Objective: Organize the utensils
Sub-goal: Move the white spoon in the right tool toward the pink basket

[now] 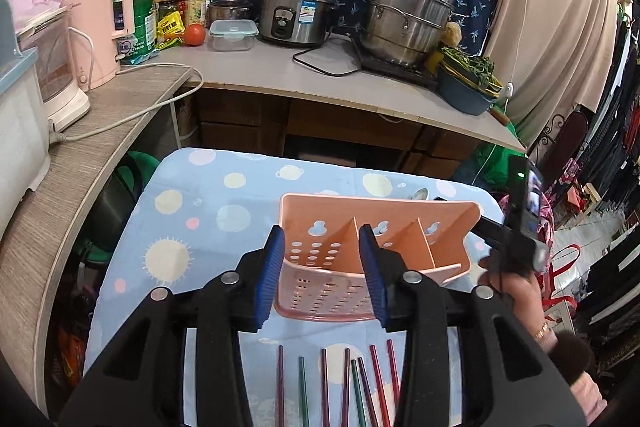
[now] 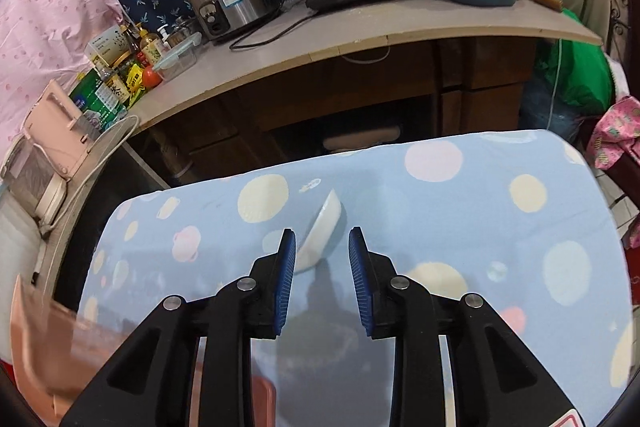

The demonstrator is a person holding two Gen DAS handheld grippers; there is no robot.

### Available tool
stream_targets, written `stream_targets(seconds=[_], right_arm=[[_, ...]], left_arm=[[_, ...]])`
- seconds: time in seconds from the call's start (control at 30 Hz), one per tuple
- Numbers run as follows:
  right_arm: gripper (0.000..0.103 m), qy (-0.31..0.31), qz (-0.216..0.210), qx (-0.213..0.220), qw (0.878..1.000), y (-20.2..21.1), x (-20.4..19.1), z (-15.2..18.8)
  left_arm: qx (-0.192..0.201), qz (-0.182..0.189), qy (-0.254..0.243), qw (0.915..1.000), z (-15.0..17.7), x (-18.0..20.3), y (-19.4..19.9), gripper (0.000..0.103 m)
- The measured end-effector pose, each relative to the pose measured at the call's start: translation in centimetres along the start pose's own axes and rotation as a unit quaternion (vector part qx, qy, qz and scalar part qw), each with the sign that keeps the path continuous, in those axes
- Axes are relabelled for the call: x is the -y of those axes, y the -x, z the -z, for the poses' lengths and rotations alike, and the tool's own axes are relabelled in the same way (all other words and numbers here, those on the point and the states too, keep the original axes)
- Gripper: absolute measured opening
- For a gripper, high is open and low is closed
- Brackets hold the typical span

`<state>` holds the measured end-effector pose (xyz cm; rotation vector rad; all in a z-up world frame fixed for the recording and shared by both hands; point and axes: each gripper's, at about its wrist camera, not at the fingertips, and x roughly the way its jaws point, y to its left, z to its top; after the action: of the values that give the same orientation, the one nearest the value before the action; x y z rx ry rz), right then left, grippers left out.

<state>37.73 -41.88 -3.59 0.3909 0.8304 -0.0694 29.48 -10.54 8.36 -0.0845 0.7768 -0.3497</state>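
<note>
1. Presently my left gripper (image 1: 322, 273) stands partly open, holding nothing; the peach perforated plastic utensil caddy (image 1: 376, 247) lies tipped on the blue spotted cloth (image 1: 208, 195) just beyond its fingertips, compartments facing me, I judge for loading.
2. Dark red and green chopsticks (image 1: 344, 383) lie below the fingers, ends cut off.
3. My right gripper (image 2: 322, 255), partly open and empty, points at a white ceramic spoon (image 2: 320, 235), blurred, partly behind the left finger.
4. A metal spoon (image 1: 420, 193) shows only its bowl behind the caddy.

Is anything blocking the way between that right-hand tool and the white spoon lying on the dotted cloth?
Nothing visible does. The white spoon lies on the bare cloth just ahead of the right gripper, whose open fingers hold nothing.
</note>
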Motion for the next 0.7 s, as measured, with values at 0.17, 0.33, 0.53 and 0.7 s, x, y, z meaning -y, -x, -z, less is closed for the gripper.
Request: stream_targets(seconds=[0.17, 0.33, 0.53, 0.7], right_arm=[[0.027, -0.004, 0.0, -0.015, 1.0, -2.4, -0.1, -0.8], [0.023, -0.012, -0.004, -0.025, 1.0, -3.4, 0.3, -0.5], [0.007, -0.019, -0.009, -0.016, 1.0, -2.2, 0.8, 0.1], [0.007, 0.004, 0.012, 0.024, 1.0, 1.5, 0.8, 1.3]], left_arm=[[-0.001, -0.003, 0.002, 1.0, 0.3, -0.3, 0.0, 0.037], [-0.008, -0.005, 0.002, 1.0, 0.7, -0.5, -0.4, 0.037], [-0.013, -0.005, -0.001, 0.9999, 1.3, -0.4, -0.4, 0.037], [-0.014, 0.006, 0.002, 0.9999, 1.7, -0.3, 0.1, 0.037]])
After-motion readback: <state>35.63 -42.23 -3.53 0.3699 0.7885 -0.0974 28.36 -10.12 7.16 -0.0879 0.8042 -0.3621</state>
